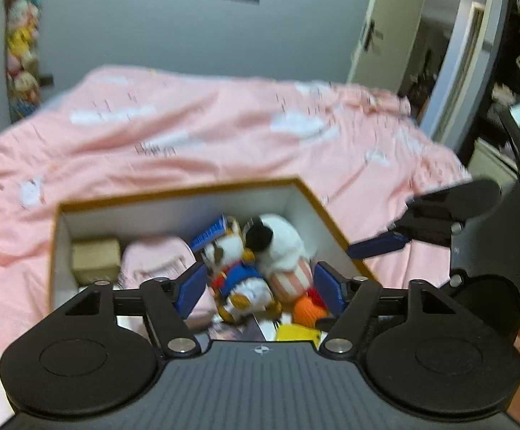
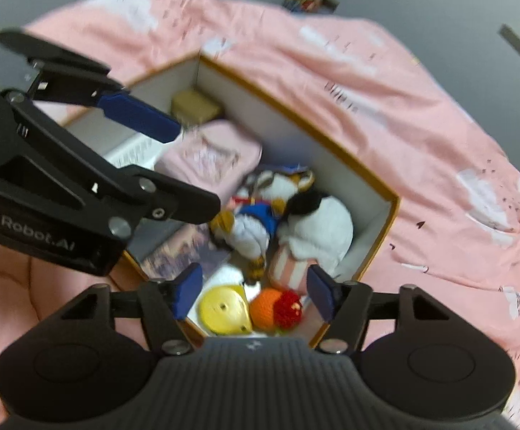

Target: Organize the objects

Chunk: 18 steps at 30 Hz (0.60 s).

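While both grippers hang over the box, nothing is clamped in either.
Box: open cardboard box, orange rim, white inside, sits on the bed with the pink cover.
Left gripper: blue fingers spread apart, empty, above the near end of the box; seen from the right wrist it comes in from the left side.
Right gripper: fingers spread apart, empty, over the near corner of the box; in the left wrist view one blue finger tip shows at the box's right rim.
Tiger plush: orange-white, blue outfit, lies mid-box, touching the panda plush.
Panda plush: white with black ear, pink-striped bottom, against the right wall.
Yellow round item: near corner of the box, just beside the orange knitted ball.
Orange knitted ball: touching the red knitted ball.
Pink cloth item: left of the plushes, folded; blurred.
Tan block: far corner of the box.
Booklet: flat on the box floor under the toys; print unreadable.
Blue card: behind the tiger's head, tilted.
Background: hanging plush column by the wall, open door.
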Tool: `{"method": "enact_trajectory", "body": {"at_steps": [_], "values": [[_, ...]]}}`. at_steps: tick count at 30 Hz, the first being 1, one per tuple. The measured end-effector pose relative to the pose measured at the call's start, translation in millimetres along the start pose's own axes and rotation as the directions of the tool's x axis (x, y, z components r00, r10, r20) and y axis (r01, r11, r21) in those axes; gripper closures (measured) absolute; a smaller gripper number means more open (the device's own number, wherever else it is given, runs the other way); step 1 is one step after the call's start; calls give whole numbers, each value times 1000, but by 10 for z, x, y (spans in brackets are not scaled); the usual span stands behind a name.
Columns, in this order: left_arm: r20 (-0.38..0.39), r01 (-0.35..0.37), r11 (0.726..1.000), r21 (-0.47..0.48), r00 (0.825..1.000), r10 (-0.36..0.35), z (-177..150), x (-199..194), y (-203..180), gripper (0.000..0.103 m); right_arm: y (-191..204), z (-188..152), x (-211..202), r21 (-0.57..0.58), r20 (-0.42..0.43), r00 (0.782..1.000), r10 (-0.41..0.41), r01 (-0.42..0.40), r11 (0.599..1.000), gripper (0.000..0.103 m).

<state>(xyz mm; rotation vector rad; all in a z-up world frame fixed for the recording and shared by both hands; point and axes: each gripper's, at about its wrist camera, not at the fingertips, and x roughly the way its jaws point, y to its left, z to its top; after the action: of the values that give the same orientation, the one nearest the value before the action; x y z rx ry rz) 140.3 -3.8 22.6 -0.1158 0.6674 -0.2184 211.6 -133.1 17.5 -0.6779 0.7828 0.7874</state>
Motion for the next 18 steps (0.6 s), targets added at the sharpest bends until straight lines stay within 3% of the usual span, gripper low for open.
{"method": "enact_trajectory", "body": {"at_steps": [5, 9, 13, 18], "values": [[107, -59, 998, 4, 993, 58, -72, -258, -15, 14, 111, -130, -228, 156, 140, 990, -34, 11, 988, 31], [194, -146, 989, -12, 970, 146, -185, -410, -5, 13, 186, -299, -346, 336, 234, 966, -112, 28, 941, 28], [260, -211, 977, -32, 942, 212, -288, -489, 24, 8, 323, -472, -463, 479, 312, 930, -195, 23, 877, 22], [286, -277, 960, -41, 917, 277, -417, -506, 33, 7, 473, -583, -561, 555, 364, 877, -314, 67, 829, 14]]}}
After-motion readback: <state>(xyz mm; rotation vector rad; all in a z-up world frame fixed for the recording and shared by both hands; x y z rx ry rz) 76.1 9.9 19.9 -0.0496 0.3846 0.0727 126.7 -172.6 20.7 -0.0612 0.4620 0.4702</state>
